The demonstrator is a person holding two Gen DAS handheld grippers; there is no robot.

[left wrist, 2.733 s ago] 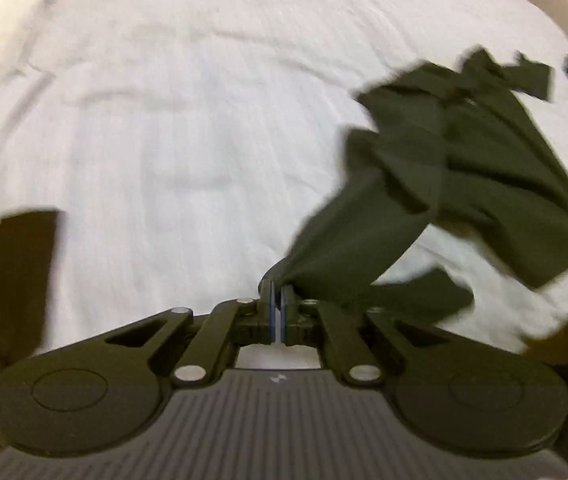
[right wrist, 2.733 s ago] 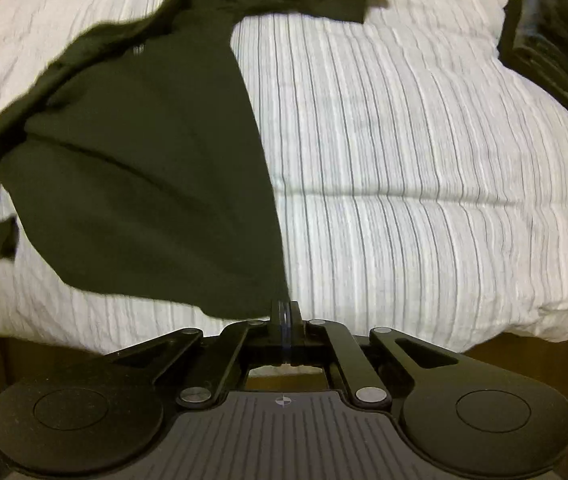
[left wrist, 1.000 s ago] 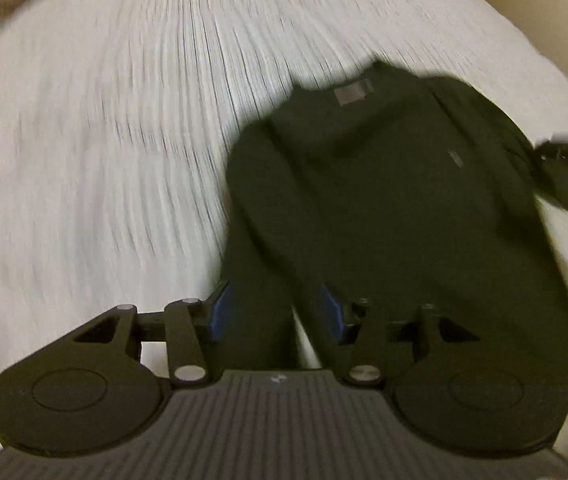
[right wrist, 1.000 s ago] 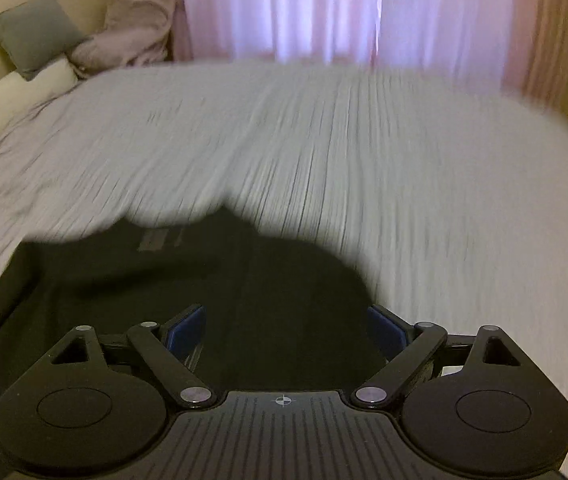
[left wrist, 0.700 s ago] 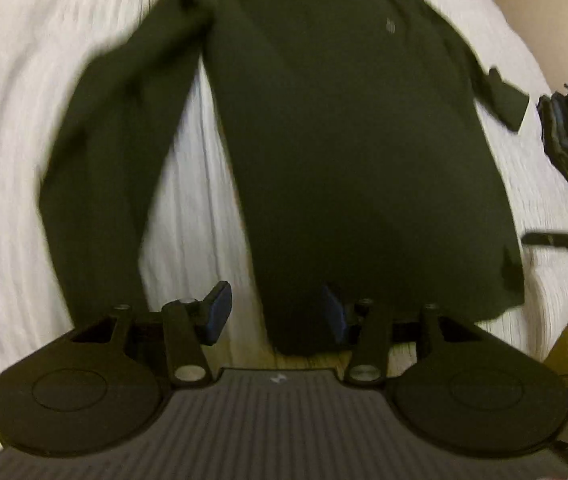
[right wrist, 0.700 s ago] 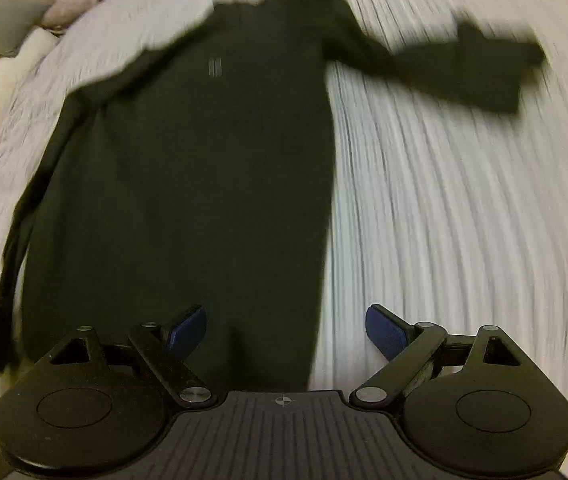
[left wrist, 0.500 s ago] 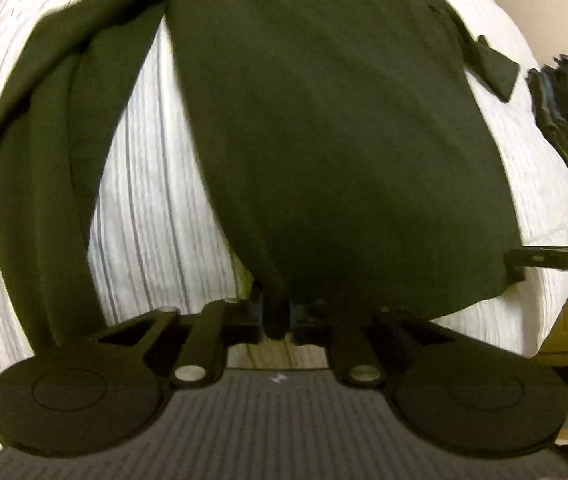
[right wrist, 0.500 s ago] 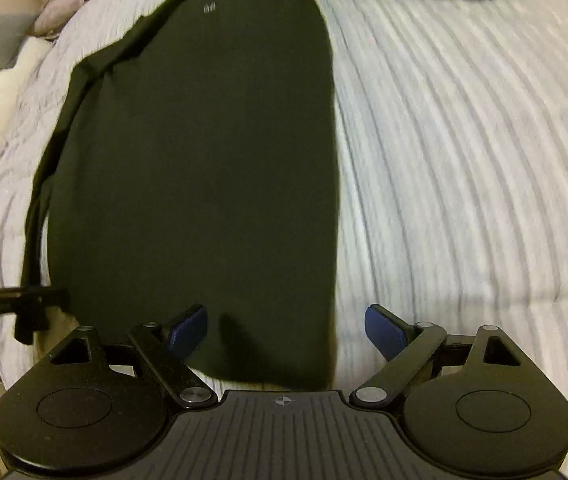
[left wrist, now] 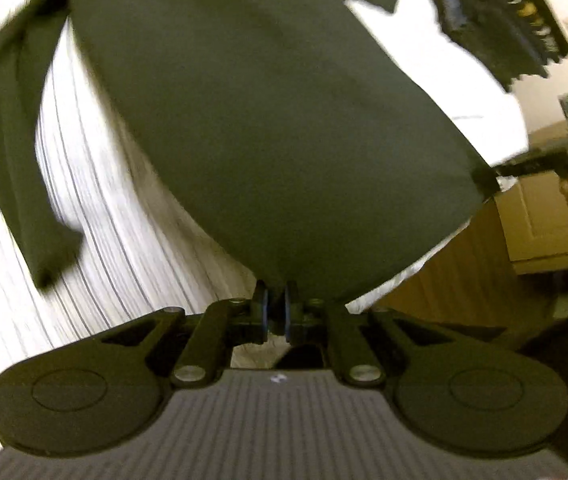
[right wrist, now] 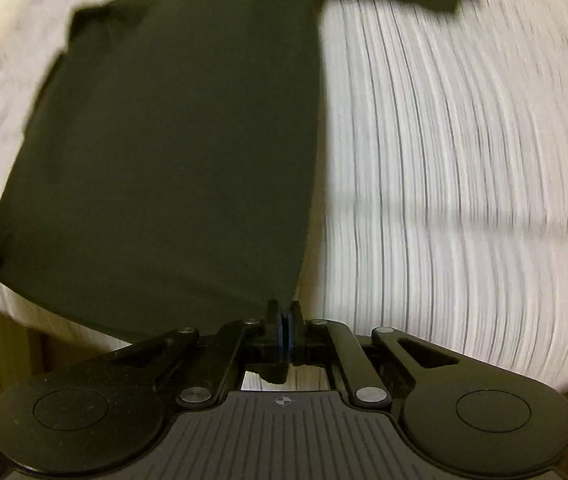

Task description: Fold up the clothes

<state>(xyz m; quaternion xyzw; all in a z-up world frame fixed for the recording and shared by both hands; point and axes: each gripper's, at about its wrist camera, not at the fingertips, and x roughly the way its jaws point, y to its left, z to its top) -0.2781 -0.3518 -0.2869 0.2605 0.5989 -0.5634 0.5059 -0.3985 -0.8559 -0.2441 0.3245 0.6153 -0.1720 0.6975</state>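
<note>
Both the left gripper (left wrist: pixel 275 312) and right gripper (right wrist: pixel 284 328) pinch the hem of a dark green long-sleeved shirt (left wrist: pixel 251 120) spread over the white striped bed (right wrist: pixel 464 180).

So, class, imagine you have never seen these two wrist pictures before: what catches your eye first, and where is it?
First, the dark long-sleeved top spread over the striped white bedcover, filling the middle of both views. Next, the left gripper and right gripper, each shut on the top's near hem at opposite corners. Last, a dark pile of clothes at the far right.
</note>
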